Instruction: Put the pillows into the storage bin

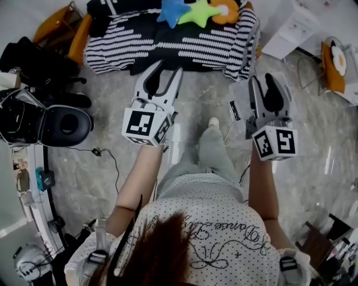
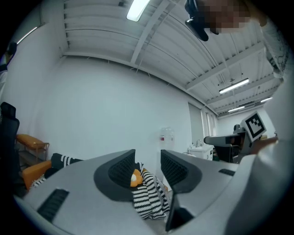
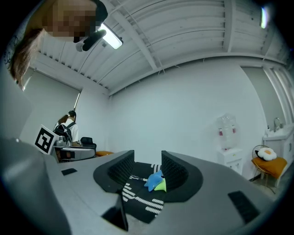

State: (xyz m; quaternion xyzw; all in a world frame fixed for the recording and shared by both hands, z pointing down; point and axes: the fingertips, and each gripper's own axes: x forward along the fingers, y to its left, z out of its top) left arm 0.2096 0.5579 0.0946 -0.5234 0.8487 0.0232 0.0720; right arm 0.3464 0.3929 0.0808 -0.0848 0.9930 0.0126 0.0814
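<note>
Left gripper (image 1: 166, 71) holds its two jaws apart, empty; right gripper (image 1: 266, 78) likewise parted, empty; three plush pillows rest on one black-and-white striped fabric storage bin (image 1: 168, 47): blue star pillow (image 1: 172, 11), green star pillow (image 1: 200, 12), orange pillow (image 1: 226, 8).

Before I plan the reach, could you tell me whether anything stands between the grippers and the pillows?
Nothing visible does. The left gripper and right gripper are open and empty, and only bare floor separates them from the striped fabric pile where the blue pillow, green pillow and orange pillow lie.
</note>
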